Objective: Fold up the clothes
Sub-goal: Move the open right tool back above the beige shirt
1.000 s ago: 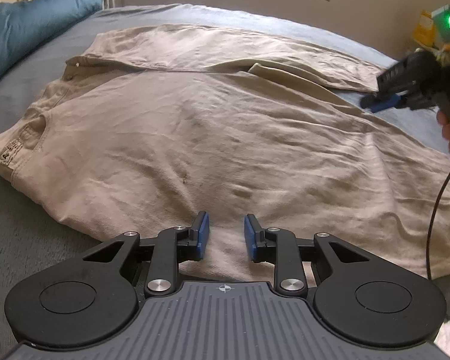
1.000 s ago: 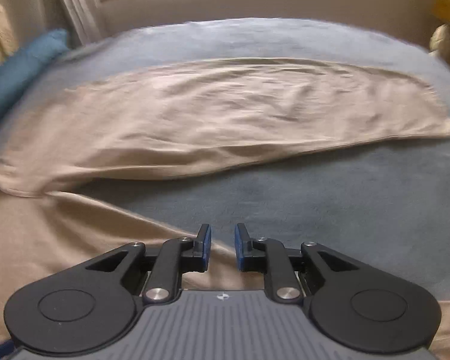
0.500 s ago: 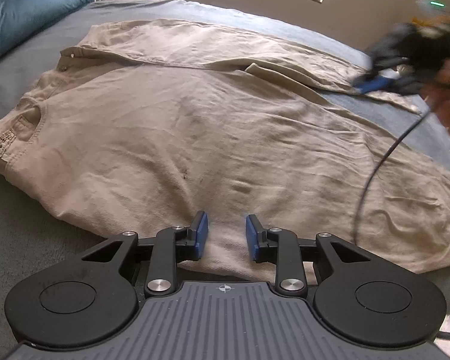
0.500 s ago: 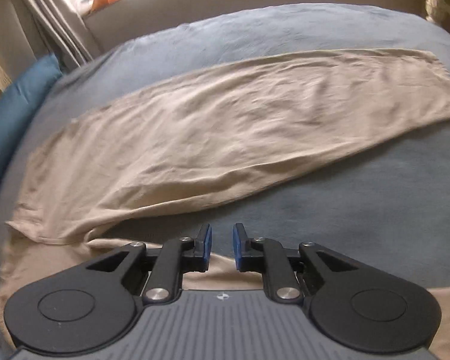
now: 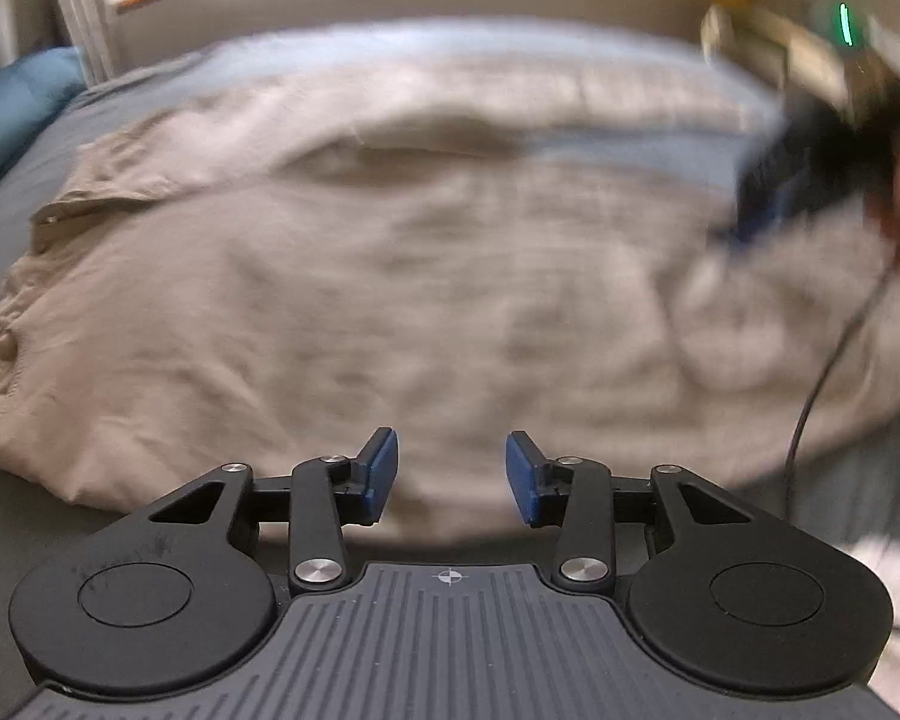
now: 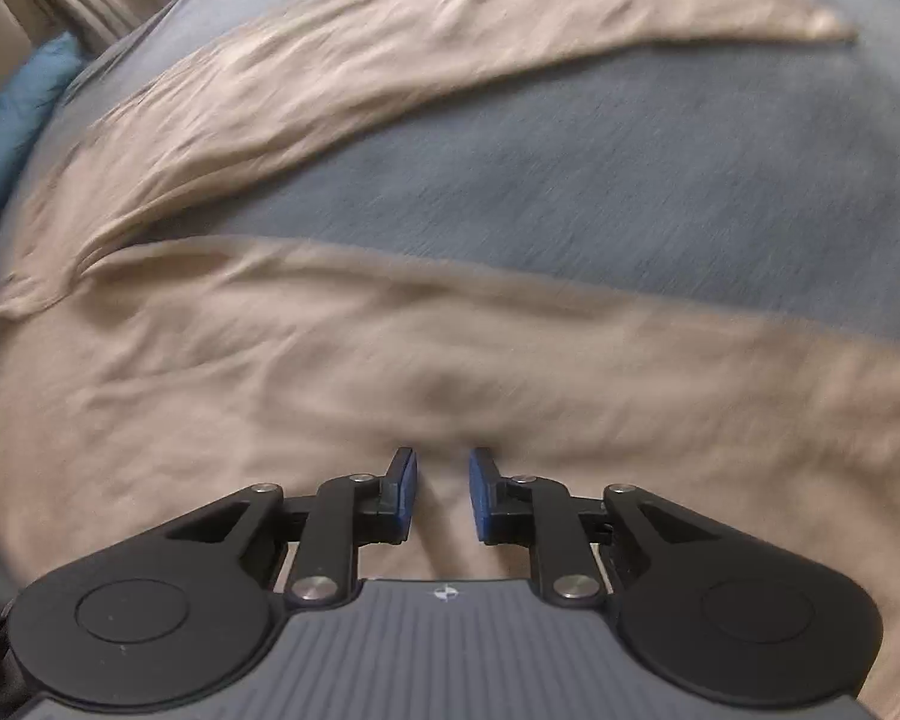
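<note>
The beige shirt (image 5: 390,276) lay spread over the grey-blue bed cover (image 6: 600,168), its near hem just before the left gripper (image 5: 452,468), whose jaws stood wide apart and held nothing. The right gripper (image 6: 443,495), partly open with fabric between the pads, was over the shirt body; whether it gripped, I cannot tell. One sleeve (image 6: 450,42) stretched toward 1 o'clock, with bare cover between. A teal pillow (image 5: 12,102) was at 10 o'clock.
</note>
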The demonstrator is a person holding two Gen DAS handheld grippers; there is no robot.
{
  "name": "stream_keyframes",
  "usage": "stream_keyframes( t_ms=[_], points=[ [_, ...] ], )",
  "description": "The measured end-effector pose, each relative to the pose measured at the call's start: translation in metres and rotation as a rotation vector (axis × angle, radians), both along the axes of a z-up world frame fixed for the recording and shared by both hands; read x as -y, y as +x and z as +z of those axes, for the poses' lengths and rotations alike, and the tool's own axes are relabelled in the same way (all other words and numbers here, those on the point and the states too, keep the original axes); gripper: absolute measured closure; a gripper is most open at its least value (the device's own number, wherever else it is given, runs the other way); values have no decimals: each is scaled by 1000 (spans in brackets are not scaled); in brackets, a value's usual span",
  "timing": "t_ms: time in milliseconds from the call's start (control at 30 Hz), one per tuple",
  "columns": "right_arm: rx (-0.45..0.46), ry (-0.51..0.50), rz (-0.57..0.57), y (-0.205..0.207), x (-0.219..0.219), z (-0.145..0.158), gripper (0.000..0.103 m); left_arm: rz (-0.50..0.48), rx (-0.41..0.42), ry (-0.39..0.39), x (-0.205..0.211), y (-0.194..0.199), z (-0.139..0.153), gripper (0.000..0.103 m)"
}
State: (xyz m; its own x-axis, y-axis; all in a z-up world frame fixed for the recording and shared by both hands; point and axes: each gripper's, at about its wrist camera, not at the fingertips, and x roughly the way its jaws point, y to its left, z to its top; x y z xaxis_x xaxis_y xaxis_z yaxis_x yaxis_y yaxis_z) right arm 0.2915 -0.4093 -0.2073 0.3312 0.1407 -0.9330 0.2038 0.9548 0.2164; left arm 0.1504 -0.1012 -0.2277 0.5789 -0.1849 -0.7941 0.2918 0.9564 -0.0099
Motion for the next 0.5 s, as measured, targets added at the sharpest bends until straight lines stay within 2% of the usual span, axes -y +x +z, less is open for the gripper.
stream_keyframes(
  t_ms=[33, 100, 167, 267, 500],
  points=[
    [15, -35, -43, 0, 12, 1, 85, -7, -18, 33, 4, 0, -5, 63],
    [44, -105, -130, 1, 35, 4, 84, 5, -3, 23, 2, -5, -6, 61],
    [48, -174, -190, -7, 60, 12, 82, 33, -23, -5, -4, -5, -7, 60],
    [77, -83, -144, -32, 72, 23, 82, 57, -38, -22, -5, -4, -7, 59],
    [75, -58, -157, -95, 131, 9, 82, 69, -66, -23, -1, 0, -5, 56]
  ],
)
